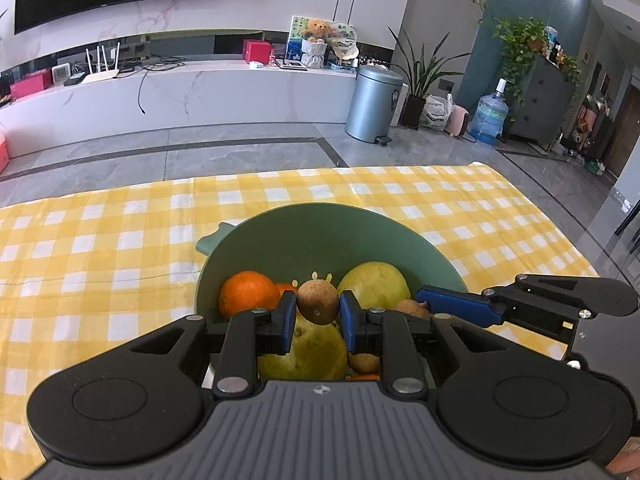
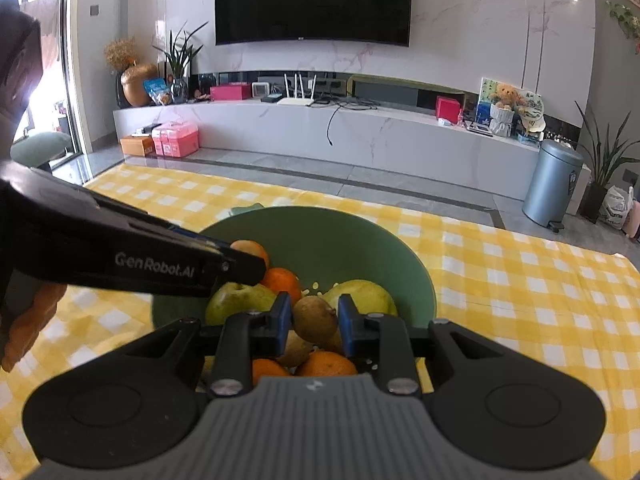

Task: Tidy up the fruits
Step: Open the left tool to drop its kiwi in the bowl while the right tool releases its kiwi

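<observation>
So you've got a kiwi in each set of tongs right now: the left gripper (image 1: 318, 312) is clamped on a round brown kiwi (image 1: 318, 302), and the right gripper (image 2: 314, 320) is pinching another kiwi (image 2: 315, 318), its long axis running roughly front to back between the pads. Both hang right over the green bowl (image 1: 320, 228), with the oranges (image 1: 248, 293) and pears (image 1: 376, 282) just below and ahead of your fingertips. Your right tongs sit just to the right of the left ones, nearly touching, so my guess is you'll want to mind that gap before either kiwi goes anywhere on the yellow checked cloth (image 1: 100, 248).
</observation>
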Motion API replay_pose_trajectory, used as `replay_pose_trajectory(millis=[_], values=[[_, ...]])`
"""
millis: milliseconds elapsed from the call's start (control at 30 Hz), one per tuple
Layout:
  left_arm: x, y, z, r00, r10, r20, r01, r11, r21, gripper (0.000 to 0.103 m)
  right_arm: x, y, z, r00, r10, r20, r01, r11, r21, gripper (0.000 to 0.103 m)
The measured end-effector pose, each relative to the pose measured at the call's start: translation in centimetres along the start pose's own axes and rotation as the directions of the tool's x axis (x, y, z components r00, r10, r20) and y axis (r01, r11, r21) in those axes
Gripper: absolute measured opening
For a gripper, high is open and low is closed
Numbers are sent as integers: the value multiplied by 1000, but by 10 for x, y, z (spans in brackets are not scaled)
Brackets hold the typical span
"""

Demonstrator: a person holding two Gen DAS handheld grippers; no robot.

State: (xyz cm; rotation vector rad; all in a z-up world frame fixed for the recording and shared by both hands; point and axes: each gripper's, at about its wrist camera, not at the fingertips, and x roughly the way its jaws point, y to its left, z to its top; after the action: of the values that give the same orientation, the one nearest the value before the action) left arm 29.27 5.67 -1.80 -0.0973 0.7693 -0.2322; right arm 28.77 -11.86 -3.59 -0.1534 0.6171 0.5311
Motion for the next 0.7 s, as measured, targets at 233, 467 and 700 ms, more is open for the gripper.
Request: replay_pose_trajectory(millis=[233,467,700], values=[[20,5,3,999,-3,-32,3,1000,6,26,17,-4,5,1000,-1,-12,1,1000,-8,21],[31,13,4,998,-20,-55,19,1000,-15,26,29,-4,10,1000,-1,-24,0,999,-36,21],[31,17,1,998,-30,-57,28,999,-33,26,33,-7,11,999,-1,-42,-1,999,-51,21]])
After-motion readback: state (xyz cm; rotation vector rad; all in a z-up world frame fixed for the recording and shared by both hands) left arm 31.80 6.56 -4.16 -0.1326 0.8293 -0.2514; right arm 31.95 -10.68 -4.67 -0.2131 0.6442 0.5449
